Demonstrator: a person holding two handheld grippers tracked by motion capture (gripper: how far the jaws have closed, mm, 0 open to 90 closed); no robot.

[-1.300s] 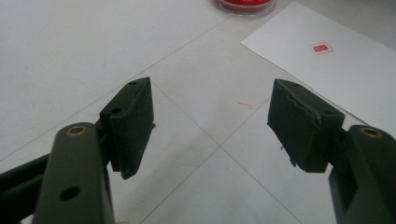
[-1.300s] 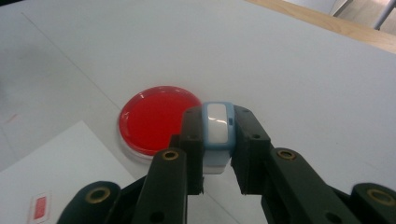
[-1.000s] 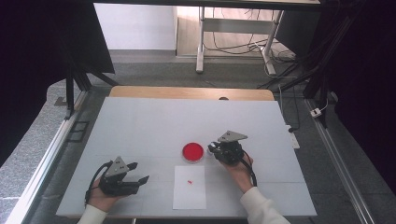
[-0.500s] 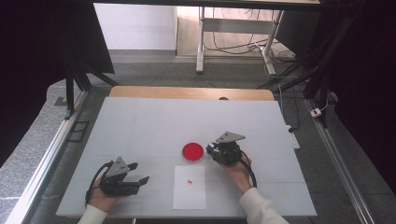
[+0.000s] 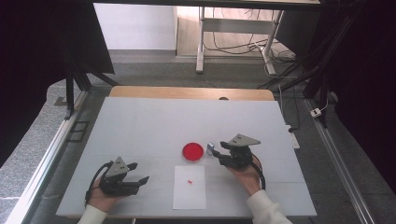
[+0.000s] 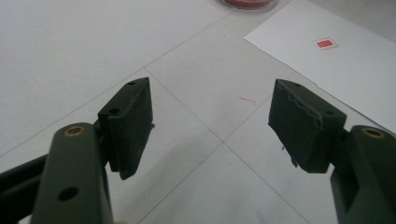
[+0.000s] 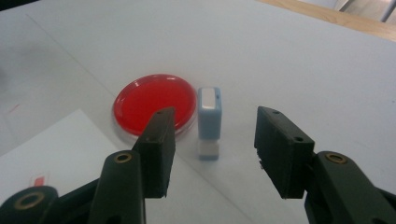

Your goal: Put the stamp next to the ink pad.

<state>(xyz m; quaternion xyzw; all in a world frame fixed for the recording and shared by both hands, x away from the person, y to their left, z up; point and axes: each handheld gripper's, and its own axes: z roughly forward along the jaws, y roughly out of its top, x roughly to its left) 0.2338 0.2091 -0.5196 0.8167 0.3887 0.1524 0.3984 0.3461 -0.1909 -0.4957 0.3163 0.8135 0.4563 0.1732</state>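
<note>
My right hand-held gripper (image 7: 212,154) has just been opening, and its jaws now stand apart with nothing pressed between the pads: the little blue stamp (image 7: 209,122) stands upright on the bench (image 5: 154,126) just ahead of them, free of both pads. It sits just beside the round red ink pad (image 7: 155,102), on the side nearer my right jaw, and close to the far corner of the white sheet of paper (image 5: 189,186), which already carries a small red mark (image 5: 189,181). I judge the stamp to be light, rigid plastic, tall for its narrow foot, so it will tip at a careless nudge and could skid on the smooth bench top. Its sides look flat and a bit slick; the best hold seems to be square across the two flat faces of the blue body, around the middle or a little above, clear of the pale base where the inked face is. A gentle squeeze should do, since there is nothing soft to crush. My left hand-held gripper (image 6: 212,126) rests open and empty over bare bench, well apart from the stamp.
</note>
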